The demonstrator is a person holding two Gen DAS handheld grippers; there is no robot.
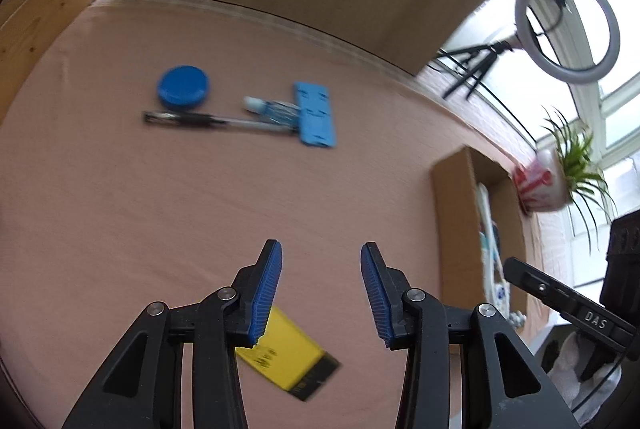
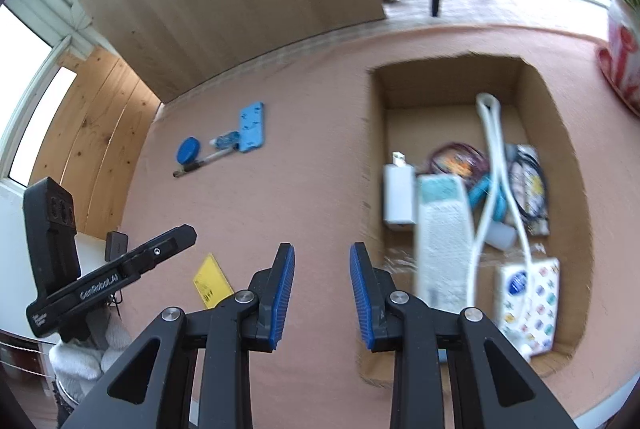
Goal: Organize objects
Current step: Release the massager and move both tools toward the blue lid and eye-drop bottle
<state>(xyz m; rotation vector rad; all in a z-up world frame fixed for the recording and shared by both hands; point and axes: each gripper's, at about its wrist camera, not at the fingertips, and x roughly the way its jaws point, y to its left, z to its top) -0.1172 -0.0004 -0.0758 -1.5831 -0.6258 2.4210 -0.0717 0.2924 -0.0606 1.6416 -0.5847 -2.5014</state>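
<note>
- Pink table [image 1: 120, 209] is seen under the left gripper [image 1: 321, 281]; its jaws are parted, nothing held.
- Yellow card [image 1: 288, 357] is lying at 6 o'clock, blue lid [image 1: 183, 87], pen [image 1: 208, 119] and blue case [image 1: 315, 114] grouped at 11.
- Box [image 2: 560, 133] with assorted items is seen at 2 o'clock from the right gripper [image 2: 322, 291], its jaws narrowly parted, empty.

The right gripper [image 2: 322, 293] hangs with its jaws apart and empty over the pink table [image 2: 304, 197]. Just to its right, an open cardboard box [image 2: 376, 133] holds a white charger [image 2: 398, 197], cables and packets. A yellow card [image 2: 210, 279] lies near the left finger.
</note>
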